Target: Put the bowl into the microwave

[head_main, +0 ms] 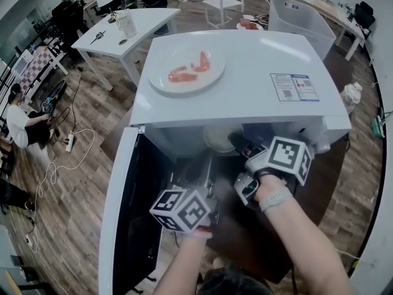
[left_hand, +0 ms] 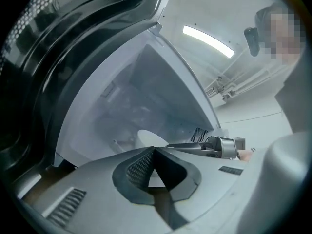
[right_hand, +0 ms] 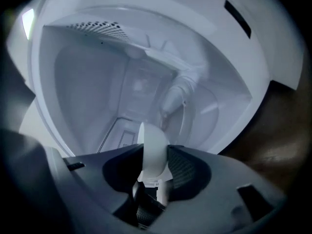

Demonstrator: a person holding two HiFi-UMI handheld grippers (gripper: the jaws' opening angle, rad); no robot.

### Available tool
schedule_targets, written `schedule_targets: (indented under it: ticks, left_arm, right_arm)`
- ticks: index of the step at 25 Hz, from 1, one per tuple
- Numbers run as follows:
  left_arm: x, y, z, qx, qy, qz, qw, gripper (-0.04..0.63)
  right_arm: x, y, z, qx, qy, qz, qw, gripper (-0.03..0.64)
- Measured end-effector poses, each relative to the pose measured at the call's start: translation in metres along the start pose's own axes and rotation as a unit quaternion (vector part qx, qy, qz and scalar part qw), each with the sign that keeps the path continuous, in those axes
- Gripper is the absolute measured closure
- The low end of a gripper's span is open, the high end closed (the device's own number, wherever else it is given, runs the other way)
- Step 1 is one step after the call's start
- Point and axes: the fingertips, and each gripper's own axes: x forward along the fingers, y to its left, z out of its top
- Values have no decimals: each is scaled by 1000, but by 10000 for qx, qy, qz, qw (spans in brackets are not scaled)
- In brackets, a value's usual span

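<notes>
The white microwave [head_main: 245, 78] stands with its door [head_main: 120, 214] swung open to the left. My right gripper [head_main: 241, 145] is at the mouth of the oven, shut on the rim of a white bowl [head_main: 218, 139]. In the right gripper view the bowl's rim [right_hand: 153, 150] sits pinched between the pads, and the pale cavity [right_hand: 97, 91] lies beyond. My left gripper [head_main: 202, 183] hangs lower, just in front of the opening, with its jaws together and nothing in them [left_hand: 155, 152]. From there the bowl [left_hand: 145, 138] and the right gripper [left_hand: 214, 146] show inside the cavity.
A white plate [head_main: 187, 69] with red food pieces lies on top of the microwave. Behind it are a white table [head_main: 126, 32], a clear bin [head_main: 301, 17] and a chair. Cables run over the wooden floor at the left, where a person sits.
</notes>
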Motion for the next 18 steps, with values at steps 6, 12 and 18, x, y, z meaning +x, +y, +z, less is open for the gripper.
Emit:
schedule_targets:
  ticks: [6, 12, 18]
  left_arm:
    - [7, 3, 6, -89, -37, -19, 10000, 595]
    - [11, 6, 8, -123, 30, 31, 9999, 595]
    - [13, 12, 9, -228, 29, 94, 9997, 595]
  right_arm:
    - [6, 3, 7, -159, -1, -16, 9999, 471]
    - [12, 6, 14, -323, -45, -8, 9995, 471]
    - [12, 7, 19, -249, -78, -39, 9997, 471]
